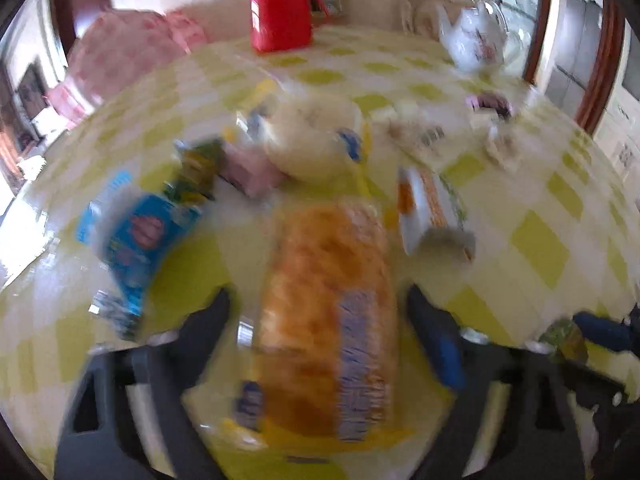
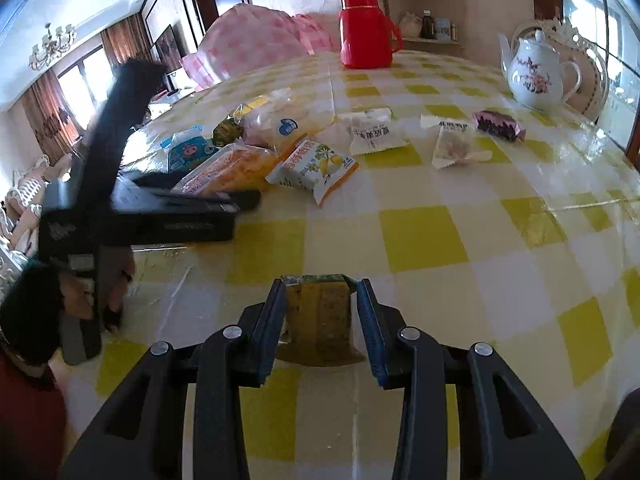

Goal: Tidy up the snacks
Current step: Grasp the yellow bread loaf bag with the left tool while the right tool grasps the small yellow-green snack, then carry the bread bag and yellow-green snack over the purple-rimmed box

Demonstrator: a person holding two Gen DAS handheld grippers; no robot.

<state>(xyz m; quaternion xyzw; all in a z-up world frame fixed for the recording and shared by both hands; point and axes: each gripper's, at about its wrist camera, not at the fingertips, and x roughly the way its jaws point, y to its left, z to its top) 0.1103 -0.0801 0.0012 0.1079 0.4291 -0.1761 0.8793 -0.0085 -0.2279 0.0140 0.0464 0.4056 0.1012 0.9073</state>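
Item: bread loaf (image 1: 324,312), clear-bagged, lying between the half-open fingers of our left gripper (image 1: 320,308), toward the near edge of the checked table (image 2: 420,240); the pads do not visibly press it.

Handling, as we judge: light, soft, easily crushed, slippery film. We would take it across the middle, gently.

Item: small green-gold snack packet (image 2: 318,312), clamped in our right gripper (image 2: 320,292), narrow-set, near the table's near edge.

Other snacks: clustered mid-table; red flask (image 2: 366,28) and teapot (image 2: 536,72) at the far edge.
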